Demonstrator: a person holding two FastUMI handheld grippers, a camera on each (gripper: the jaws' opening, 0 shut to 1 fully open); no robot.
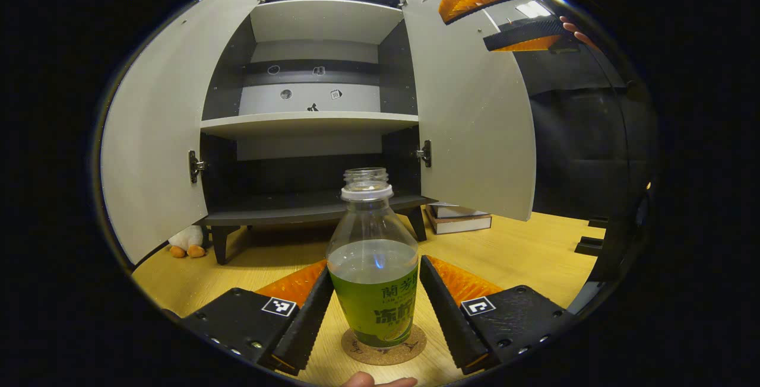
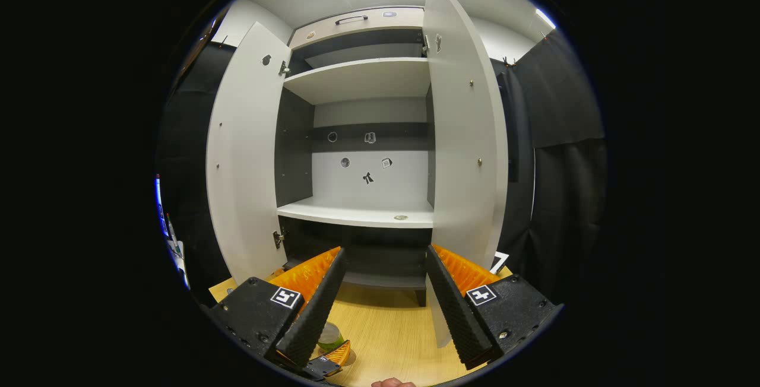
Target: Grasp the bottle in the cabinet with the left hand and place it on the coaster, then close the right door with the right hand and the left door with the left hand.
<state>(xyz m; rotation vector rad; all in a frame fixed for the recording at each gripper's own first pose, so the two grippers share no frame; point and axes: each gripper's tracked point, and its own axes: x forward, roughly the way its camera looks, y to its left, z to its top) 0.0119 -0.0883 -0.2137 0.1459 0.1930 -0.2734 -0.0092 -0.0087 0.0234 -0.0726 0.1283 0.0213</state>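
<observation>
A clear bottle (image 1: 373,268) with green drink and a green label, cap off, stands upright on a round cork coaster (image 1: 385,348) on the wooden table. My left gripper (image 1: 376,265) is open around it, one finger close on each side, with a thin gap at the right finger. The cabinet (image 1: 314,120) has both doors swung out: left door (image 1: 154,155), right door (image 1: 469,120). High at the top right hangs my right gripper (image 1: 496,16), held by a hand. In the right gripper view my right gripper (image 2: 385,249) is open and empty, facing the shelves between left door (image 2: 243,161) and right door (image 2: 463,138); the bottle (image 2: 329,335) peeks below.
Stacked books (image 1: 457,218) lie under the right door's lower edge. A small plush toy (image 1: 189,240) sits by the cabinet's left leg. The cabinet stands on short dark legs on the wooden table (image 1: 522,256). A small round object (image 2: 401,218) lies on the middle shelf.
</observation>
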